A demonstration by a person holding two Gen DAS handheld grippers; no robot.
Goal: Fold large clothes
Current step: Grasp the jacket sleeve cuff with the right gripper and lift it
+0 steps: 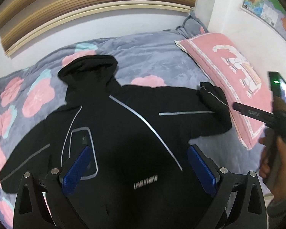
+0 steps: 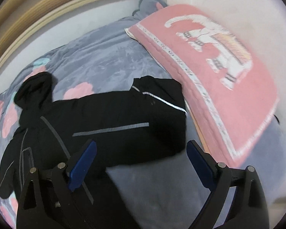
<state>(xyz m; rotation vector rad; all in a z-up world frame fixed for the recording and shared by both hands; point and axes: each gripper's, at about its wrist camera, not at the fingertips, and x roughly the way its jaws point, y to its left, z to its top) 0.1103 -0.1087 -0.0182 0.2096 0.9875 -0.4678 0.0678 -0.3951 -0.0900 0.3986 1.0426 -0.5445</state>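
Bedroom corner: grey quilt point(image 1: 146, 57) with pink flower print over the bed, white wall point(image 1: 226, 15) behind, wooden slatted panel point(image 1: 85, 5) above, map poster point(image 1: 272, 9) at far right in left wrist view. Pink pillow point(image 2: 209, 76) with cartoon print propped against wall on right side of bed.

Left gripper point(image 1: 139, 164): jaws wide apart, blue pads point(image 1: 77, 168) clear, nothing clamped. Pointing steeply down over chest of black hooded jacket point(image 1: 124, 126). No visible contact with fabric.

Right gripper point(image 2: 141, 164): jaws wide apart, nothing between pads, nothing held. Left pad over lower edge of jacket sleeve point(image 2: 124, 118), right pad over bare quilt near pillow edge. Contact with cloth: cannot tell, view blurred. Also visible at right edge of left wrist view, held in a hand point(image 1: 274, 152), green light on its body.

Jacket spread flat, front up, hood point(image 1: 89, 68) toward wall, both sleeves out sideways. Grey reflective stripes across chest and sleeves, white logo text near hem. Right-hand sleeve cuff touching pillow edge. Unfolded so far.
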